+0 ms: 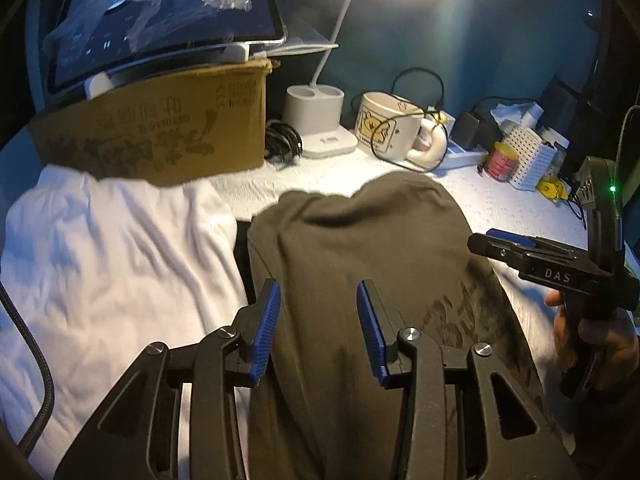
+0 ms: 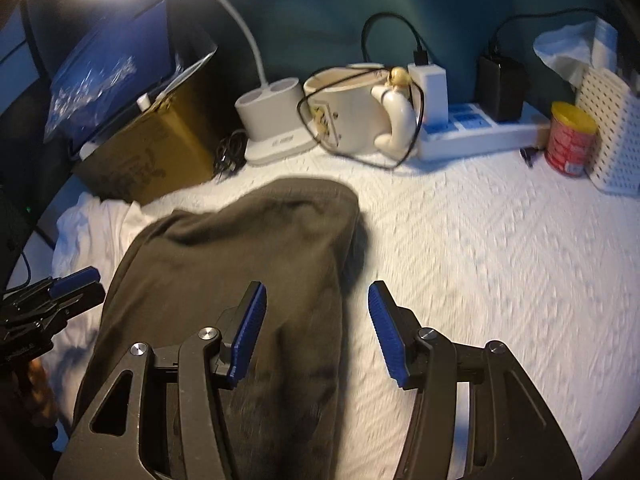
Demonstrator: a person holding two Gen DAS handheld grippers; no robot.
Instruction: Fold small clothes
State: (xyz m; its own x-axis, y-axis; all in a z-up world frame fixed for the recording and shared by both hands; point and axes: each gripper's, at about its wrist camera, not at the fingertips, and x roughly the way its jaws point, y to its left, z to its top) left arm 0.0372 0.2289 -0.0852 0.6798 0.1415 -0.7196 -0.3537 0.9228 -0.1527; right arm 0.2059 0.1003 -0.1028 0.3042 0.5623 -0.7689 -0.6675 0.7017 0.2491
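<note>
A dark olive garment [image 1: 360, 256] lies folded lengthwise on the white textured cloth, a faint print near its right edge. It also shows in the right wrist view [image 2: 240, 248]. A white garment [image 1: 120, 248] lies beside it on the left. My left gripper [image 1: 318, 332] is open and empty above the olive garment's near part. My right gripper [image 2: 318, 332] is open and empty over the garment's right edge. In the left wrist view the right gripper [image 1: 500, 244] appears at the far right, held by a hand.
At the back stand a cardboard box [image 1: 160, 136] with a tablet [image 1: 160, 20] on top, a white lamp base [image 1: 320, 120], a cream mug [image 1: 392, 128], a power strip [image 2: 480, 132], a red can [image 2: 570, 138] and a white perforated holder [image 2: 612, 132].
</note>
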